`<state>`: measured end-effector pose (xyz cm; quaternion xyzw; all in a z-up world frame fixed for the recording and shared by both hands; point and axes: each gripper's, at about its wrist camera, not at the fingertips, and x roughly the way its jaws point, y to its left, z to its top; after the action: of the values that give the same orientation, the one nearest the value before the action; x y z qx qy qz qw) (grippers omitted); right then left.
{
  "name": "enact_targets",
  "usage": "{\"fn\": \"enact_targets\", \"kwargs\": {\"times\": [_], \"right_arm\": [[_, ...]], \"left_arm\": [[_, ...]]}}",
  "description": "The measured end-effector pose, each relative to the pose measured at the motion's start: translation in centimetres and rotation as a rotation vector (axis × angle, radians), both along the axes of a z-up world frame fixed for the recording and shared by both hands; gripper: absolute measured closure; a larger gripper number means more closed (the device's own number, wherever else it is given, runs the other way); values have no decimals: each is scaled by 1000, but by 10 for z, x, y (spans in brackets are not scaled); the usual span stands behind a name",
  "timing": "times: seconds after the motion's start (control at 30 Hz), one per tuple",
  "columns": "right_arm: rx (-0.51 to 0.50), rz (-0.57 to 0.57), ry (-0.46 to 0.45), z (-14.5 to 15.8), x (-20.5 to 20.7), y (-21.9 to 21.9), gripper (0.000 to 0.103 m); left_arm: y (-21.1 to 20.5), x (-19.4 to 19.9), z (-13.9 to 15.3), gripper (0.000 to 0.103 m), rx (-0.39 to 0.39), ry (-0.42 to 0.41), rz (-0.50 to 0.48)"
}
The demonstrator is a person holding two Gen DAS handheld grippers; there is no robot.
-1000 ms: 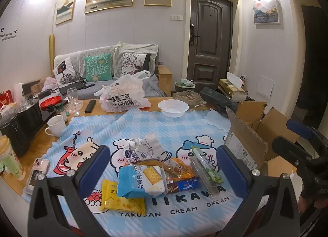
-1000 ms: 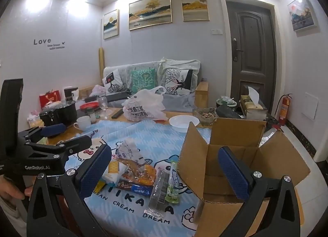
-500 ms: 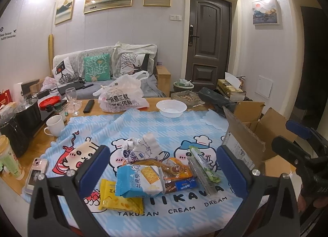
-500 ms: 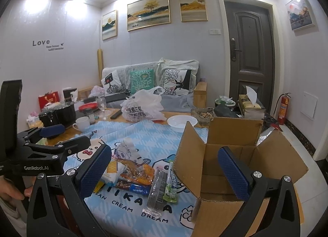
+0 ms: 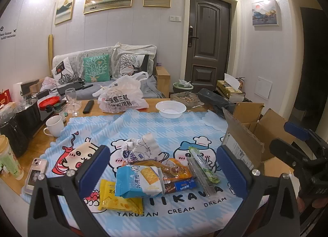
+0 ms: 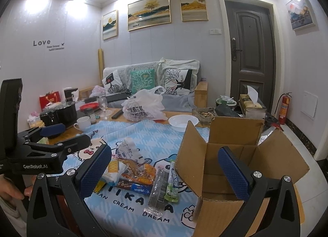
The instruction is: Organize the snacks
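Blue checked cloth: a light blue tablecloth [image 5: 164, 126] with cartoon figures and printed words covers the wooden table [image 5: 34, 144]; the snacks lie on its near part.
Left gripper: the left gripper [image 5: 164, 167] hangs above the snack pile with its blue-padded fingers [image 5: 93, 167] wide apart, holding nothing.
Right gripper: the right gripper [image 6: 164, 167] has its fingers spread apart too and is empty; one pad is over the snacks, the other in front of the box opening.
Cracker pack: a blue and white cracker packet [image 5: 137, 181] lies at the front of the pile, between the left gripper's pads in the left view.
Yellow pack: a flat yellow snack packet [image 5: 119, 200] lies partly under the cracker packet, nearest the table edge.
Other snacks: an orange transparent bag [image 5: 174, 169], a dark blue wrapped bar [image 5: 180, 185], a long clear wrapped strip [image 5: 201, 175] and a green stick packet [image 5: 203, 165] lie just beside each other; a crumpled white wrapper [image 5: 143, 148] sits behind them.
Cardboard box: an open brown cardboard box [image 6: 242, 163] stands at the right side of the table, flaps up; its inside looks bare as far as can be seen.
Further back: a white plastic bowl [image 5: 170, 109], a white printed plastic bag [image 5: 123, 97], a white mug [image 5: 53, 125] and a phone [image 5: 35, 173] near the left edge.
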<state>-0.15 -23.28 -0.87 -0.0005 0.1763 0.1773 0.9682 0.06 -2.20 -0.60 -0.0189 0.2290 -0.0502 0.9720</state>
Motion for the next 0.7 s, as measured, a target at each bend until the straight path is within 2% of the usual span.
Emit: {"fn": "enact_targets", "kwargs": {"times": [0.5, 0.7], "right_arm": [[-2, 1, 2, -2, -2, 1, 0], [25, -25, 1, -4, -4, 1, 0]], "left_arm": [[-1, 0, 0, 1, -3, 3, -5], [5, 8, 2, 1, -10, 2, -45]]}}
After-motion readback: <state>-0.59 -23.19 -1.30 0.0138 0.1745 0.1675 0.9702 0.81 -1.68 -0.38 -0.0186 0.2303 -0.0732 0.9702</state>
